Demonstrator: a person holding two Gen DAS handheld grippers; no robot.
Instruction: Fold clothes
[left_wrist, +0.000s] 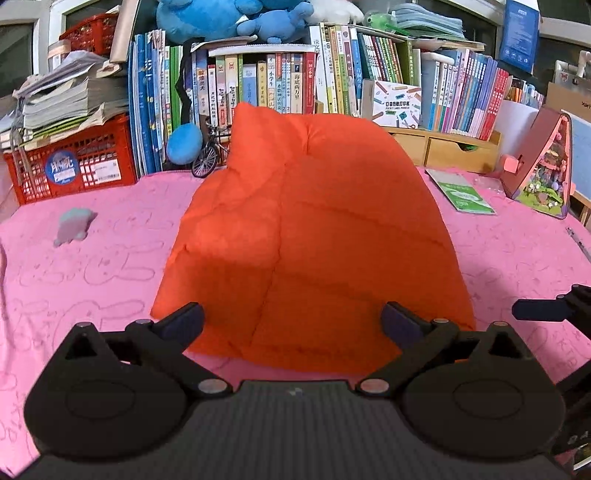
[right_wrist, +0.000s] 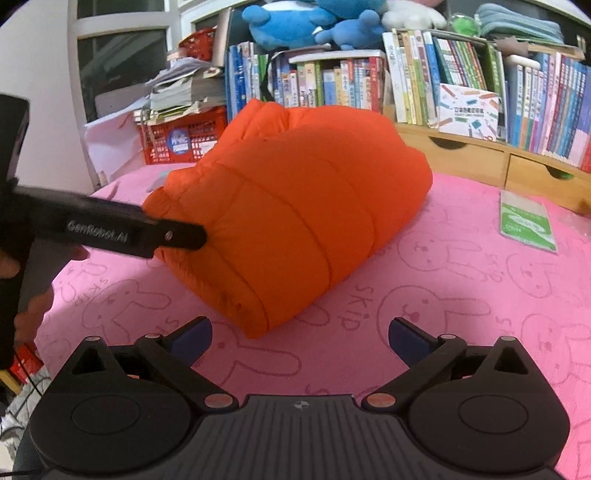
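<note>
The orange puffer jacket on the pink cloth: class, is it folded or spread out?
Folded. The orange puffer jacket sits as a thick compact bundle with stacked layers at its near end; no sleeves spread out.

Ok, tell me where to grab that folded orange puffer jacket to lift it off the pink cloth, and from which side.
Take the orange puffer jacket by its rounded near end, where the folded layers stack, coming in low from the near side along the pink cloth. One open hand-held gripper each side probably suits: left hand-held gripper, right hand-held gripper. The puffy top offers no edge to pinch.
</note>
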